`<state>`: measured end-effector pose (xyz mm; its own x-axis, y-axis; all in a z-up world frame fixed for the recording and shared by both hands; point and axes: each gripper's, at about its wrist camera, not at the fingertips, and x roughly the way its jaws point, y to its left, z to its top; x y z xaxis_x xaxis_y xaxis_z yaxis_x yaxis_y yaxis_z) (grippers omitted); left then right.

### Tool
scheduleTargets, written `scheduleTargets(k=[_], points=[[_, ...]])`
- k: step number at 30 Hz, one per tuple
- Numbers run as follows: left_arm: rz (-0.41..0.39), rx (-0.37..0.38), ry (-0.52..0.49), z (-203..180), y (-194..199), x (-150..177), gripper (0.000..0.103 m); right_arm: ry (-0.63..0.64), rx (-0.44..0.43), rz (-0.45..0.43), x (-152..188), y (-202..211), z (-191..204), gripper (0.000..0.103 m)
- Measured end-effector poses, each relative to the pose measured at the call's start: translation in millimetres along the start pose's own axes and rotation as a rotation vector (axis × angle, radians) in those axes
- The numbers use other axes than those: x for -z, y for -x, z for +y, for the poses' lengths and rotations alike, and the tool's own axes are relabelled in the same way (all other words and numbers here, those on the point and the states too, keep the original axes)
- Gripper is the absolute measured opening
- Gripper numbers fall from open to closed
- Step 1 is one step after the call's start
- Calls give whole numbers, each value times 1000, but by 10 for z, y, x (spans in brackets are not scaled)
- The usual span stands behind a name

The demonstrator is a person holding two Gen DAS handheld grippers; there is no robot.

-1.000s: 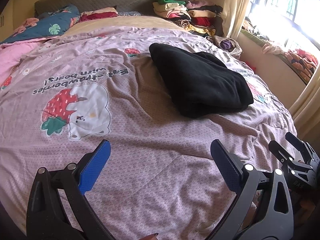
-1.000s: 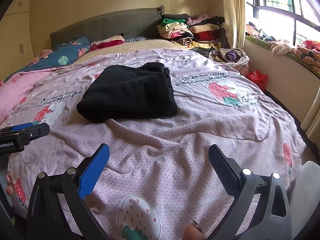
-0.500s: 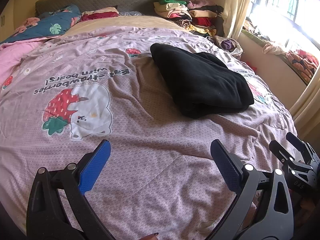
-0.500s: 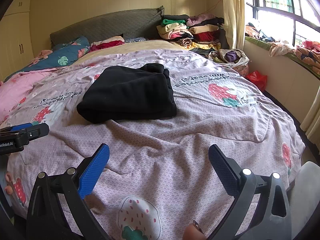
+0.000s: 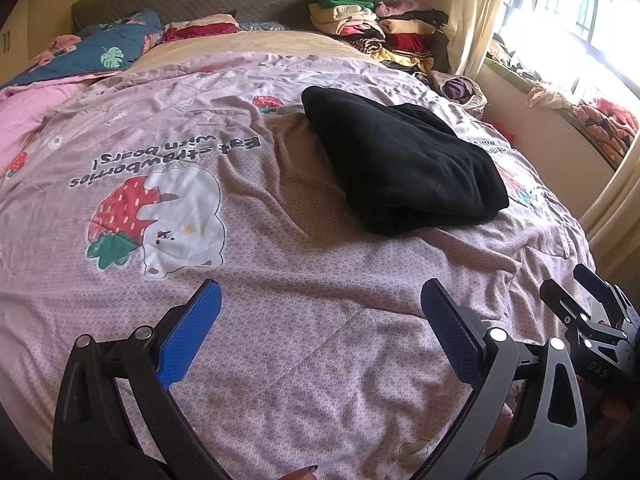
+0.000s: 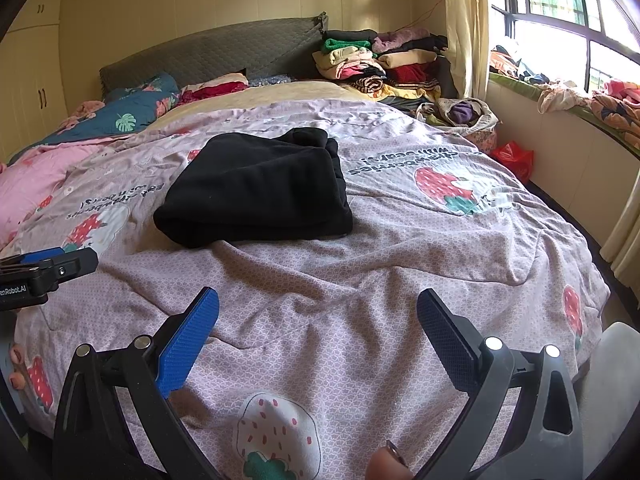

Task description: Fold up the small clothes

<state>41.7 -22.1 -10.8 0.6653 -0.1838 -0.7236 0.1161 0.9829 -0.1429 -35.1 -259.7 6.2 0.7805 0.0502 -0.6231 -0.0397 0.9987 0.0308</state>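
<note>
A black garment (image 5: 404, 164) lies folded into a thick rectangle on the pink strawberry-print bedspread (image 5: 280, 280), and shows in the right wrist view (image 6: 260, 192) too. My left gripper (image 5: 320, 300) is open and empty, held above the bedspread near the bed's foot, well short of the garment. My right gripper (image 6: 318, 308) is also open and empty, hovering over the spread in front of the garment. The right gripper shows at the left view's right edge (image 5: 592, 312); the left gripper shows at the right view's left edge (image 6: 44, 268).
A stack of folded clothes (image 6: 372, 64) sits at the bed's far right corner by the grey headboard (image 6: 224, 52). Pillows and a pink blanket (image 6: 36, 176) lie far left. A window sill with clothes (image 6: 568, 96) runs along the right; a red bag (image 6: 514, 158) lies on the floor.
Both grippers have drifted very slightly; the view of the garment has shifted a little. The garment has not moved and both grippers stay open.
</note>
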Motion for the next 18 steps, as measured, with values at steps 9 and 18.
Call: scheduleTargets(k=[9, 18], points=[[5, -1, 6, 9, 9, 5, 94, -2, 1, 0, -5, 1, 2, 99], [5, -14, 7, 4, 19, 1, 93, -4, 3, -2, -13, 8, -7, 99]])
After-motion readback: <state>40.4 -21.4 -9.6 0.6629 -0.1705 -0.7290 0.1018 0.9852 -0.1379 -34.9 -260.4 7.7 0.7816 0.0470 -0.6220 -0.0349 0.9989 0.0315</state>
